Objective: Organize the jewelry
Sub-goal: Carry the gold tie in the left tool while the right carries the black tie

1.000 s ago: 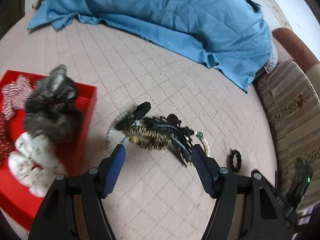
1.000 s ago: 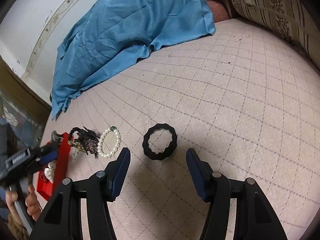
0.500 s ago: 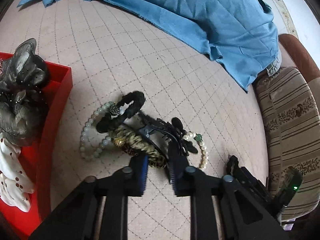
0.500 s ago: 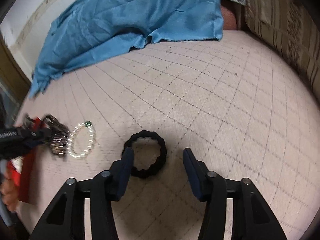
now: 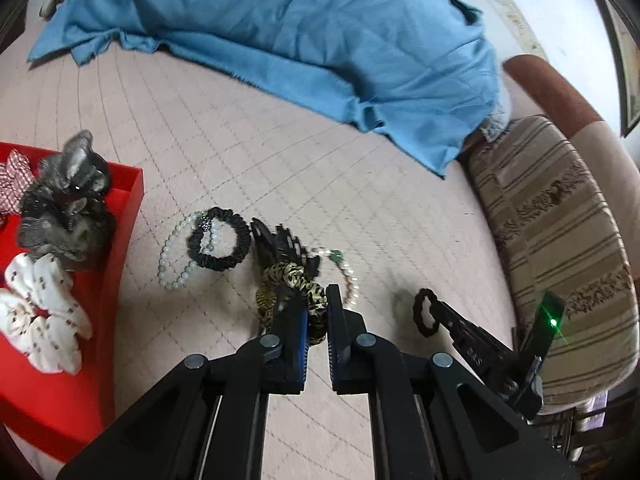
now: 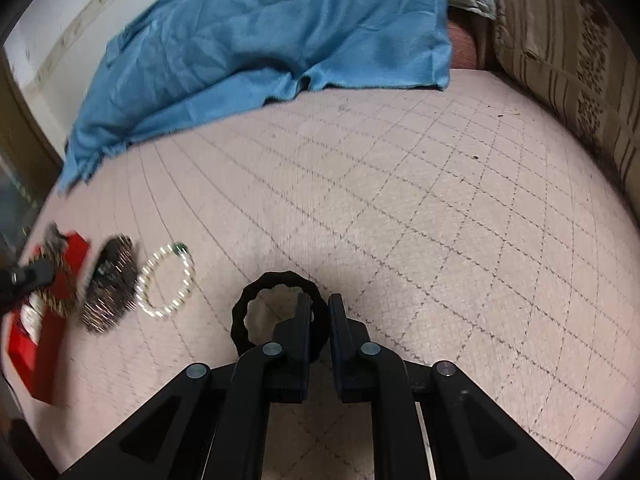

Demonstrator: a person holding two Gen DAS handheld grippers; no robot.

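We log the left gripper point(image 5: 316, 316) at lower centre of its frame, its blue-padded fingers drawn nearly together and pinching a leopard-print scrunchie point(image 5: 292, 280). A black claw clip point(image 5: 280, 246) lies tangled just above the scrunchie; whether it is also caught, we cannot tell.

Left of that cluster, on the quilted pink bedspread point(image 5: 280, 168): one black scrunchie point(image 5: 219, 244) overlapping a pale green bead bracelet point(image 5: 176, 260). A white pearl bracelet point(image 5: 348, 276) curves at the right of the cluster.

At the left edge, a red tray point(image 5: 120, 248) holds a grey scrunchie point(image 5: 66, 204), a white dotted scrunchie point(image 5: 40, 316) and a red checked one point(image 5: 14, 180).

In the right wrist view, the right gripper point(image 6: 319, 312) sits at lower centre, fingers almost closed on the rim of a black wavy hair ring point(image 6: 256, 292); one finger stands inside the ring.

A blue blanket point(image 5: 304, 32) fills the upper frame; a striped cushion point(image 5: 560, 240) lines the right edge.
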